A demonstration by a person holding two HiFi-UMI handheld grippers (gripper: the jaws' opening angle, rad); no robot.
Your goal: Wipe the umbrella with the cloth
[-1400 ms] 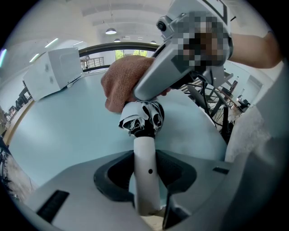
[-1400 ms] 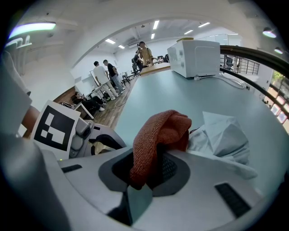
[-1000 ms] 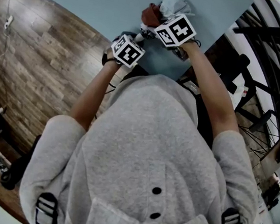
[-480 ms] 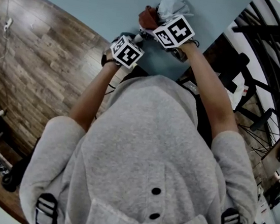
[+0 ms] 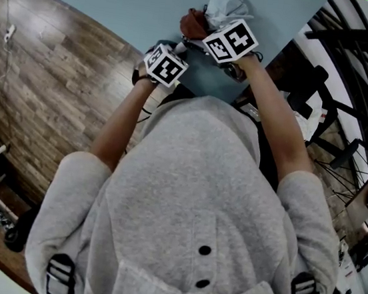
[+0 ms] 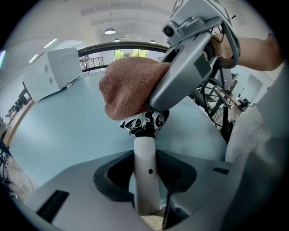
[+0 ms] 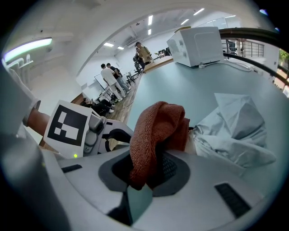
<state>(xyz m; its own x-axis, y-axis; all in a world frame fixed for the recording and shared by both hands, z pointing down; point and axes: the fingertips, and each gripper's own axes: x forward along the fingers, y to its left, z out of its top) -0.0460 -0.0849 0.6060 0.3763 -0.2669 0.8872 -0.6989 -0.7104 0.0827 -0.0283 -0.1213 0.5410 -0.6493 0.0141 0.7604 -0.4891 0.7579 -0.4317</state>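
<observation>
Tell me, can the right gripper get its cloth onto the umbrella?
Probably yes. The right gripper holds the brown cloth right at the umbrella, which the left gripper grips by its white handle, and nothing shows between them.

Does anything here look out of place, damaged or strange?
Nothing looks damaged or spilled. The only odd thing is a crumpled pale sheet lying loose on the table, near the cloth.
</observation>
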